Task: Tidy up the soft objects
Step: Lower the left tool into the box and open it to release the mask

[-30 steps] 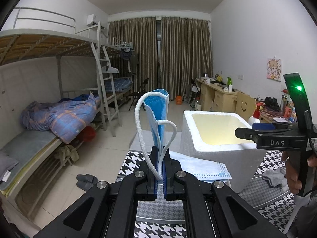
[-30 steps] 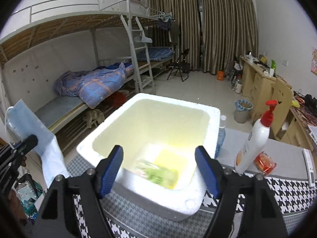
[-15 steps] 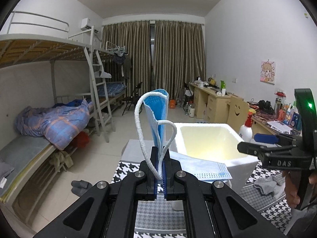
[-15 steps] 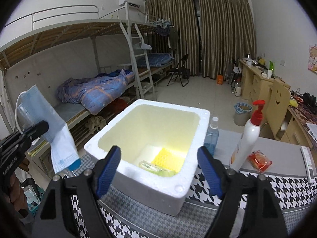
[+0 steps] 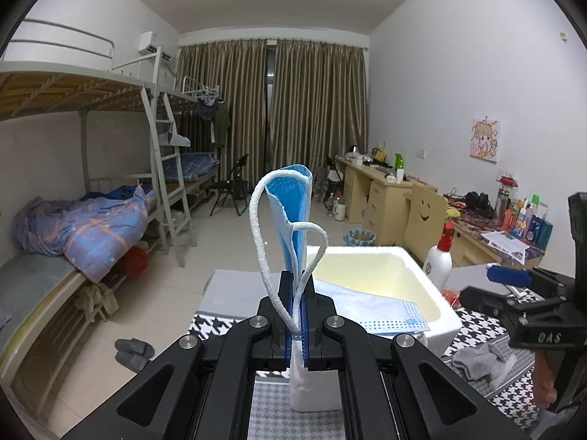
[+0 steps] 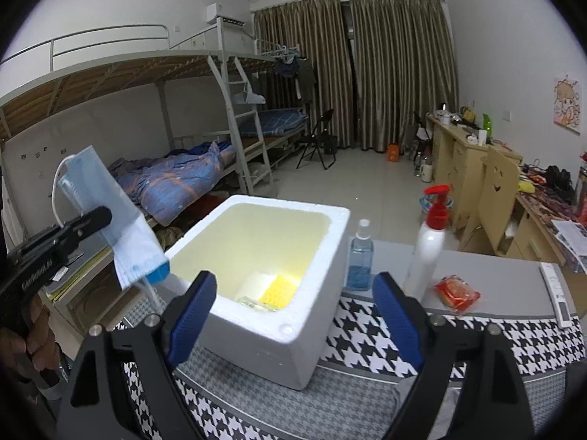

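My left gripper [image 5: 297,288] is shut on a blue face mask [image 5: 291,212]. The mask stands up from the jaws, and its white ear loop [image 5: 256,227] curls over them. From the right wrist view, the left gripper [image 6: 97,220] holds the mask [image 6: 124,249] just left of a white foam box [image 6: 293,209]. My right gripper [image 6: 293,282] hangs in front of the box, its jaws opening with nothing between them. Inside the box lie a yellow sponge [image 6: 280,289] and a white pad. A grey sock [image 5: 480,363] lies on the houndstooth cloth.
To the right of the box stand a blue-liquid bottle [image 6: 361,260] and a red-capped pump bottle [image 6: 427,253]. A red packet [image 6: 456,291] and a remote [image 6: 557,293] lie further right. Bunk beds line the left wall and desks the right.
Both grippers have drawn back and risen from the box, which now looks smaller. The right jaws have spread wider. The mask stays clamped in the left gripper.
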